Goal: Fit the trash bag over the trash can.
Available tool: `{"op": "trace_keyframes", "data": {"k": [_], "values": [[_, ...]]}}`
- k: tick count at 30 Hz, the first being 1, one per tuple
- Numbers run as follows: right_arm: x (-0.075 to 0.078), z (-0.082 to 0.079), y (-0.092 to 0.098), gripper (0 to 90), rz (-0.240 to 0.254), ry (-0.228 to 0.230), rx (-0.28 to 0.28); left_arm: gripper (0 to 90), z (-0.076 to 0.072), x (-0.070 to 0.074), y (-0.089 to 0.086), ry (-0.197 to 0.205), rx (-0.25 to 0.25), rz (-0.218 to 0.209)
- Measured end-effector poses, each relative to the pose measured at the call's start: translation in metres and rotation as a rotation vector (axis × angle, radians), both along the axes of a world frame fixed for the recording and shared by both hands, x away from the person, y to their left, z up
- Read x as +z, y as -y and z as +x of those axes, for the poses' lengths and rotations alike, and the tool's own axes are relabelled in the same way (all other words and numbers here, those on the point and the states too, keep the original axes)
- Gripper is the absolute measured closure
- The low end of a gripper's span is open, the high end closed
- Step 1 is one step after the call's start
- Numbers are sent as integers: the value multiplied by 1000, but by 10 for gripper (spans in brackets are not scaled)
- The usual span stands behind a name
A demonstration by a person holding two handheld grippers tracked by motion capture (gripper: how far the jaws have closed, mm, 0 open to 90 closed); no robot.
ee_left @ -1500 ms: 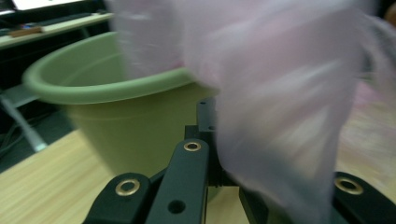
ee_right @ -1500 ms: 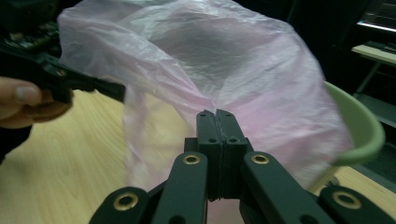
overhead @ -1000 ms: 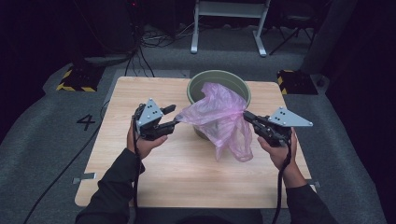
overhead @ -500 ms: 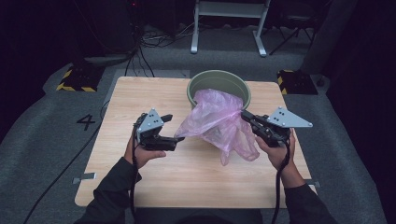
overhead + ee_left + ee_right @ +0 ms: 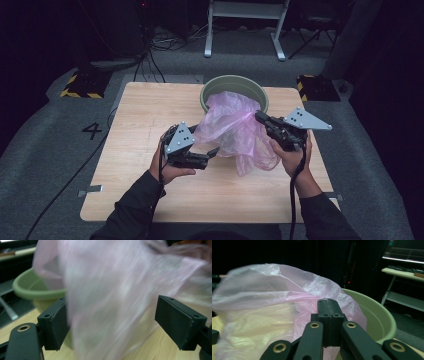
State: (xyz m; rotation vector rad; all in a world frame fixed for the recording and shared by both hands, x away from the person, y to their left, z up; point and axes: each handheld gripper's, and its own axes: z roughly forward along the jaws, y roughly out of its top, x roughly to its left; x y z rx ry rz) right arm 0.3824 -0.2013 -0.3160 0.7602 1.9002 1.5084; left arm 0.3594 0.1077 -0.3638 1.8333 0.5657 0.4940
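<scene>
right gripper [image 5: 260, 118] pinching the pink bag [image 5: 235, 127]; left gripper [image 5: 214, 152] just spread, bag at its 1 o'clock, unpinched

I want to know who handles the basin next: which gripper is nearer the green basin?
Right. The right gripper sits at the green basin rim's near edge, shut on the pink bag. The left gripper, jaws just opened, is farther back over the table.
</scene>
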Motion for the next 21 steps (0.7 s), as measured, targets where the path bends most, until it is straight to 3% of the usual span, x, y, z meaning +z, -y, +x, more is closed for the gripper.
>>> {"op": "trace_keyframes", "data": {"k": [3,5,6,8,10,12,21], "values": [[-1,3,2,900,24,-19,-10,160,0,-2,0,-8,31,-6],[-2,3,1,900,12,-11,-15,160,-6,-2,-3,-1,16,-35],[-3,2,0,900,2,-4,-20,159,-8,-3,-4,-9,-17,-36],[-3,1,1,900,3,4,-27,157,-11,-11,-3,-51,-51,-37],[-3,1,2,900,11,6,-28,157,-7,-23,0,-125,-100,-55],[-3,2,3,900,22,1,-29,159,-2,-32,9,-169,-123,-66],[-7,-1,-6,900,-8,16,-23,189,-8,-19,39,-115,-179,-172]]}}
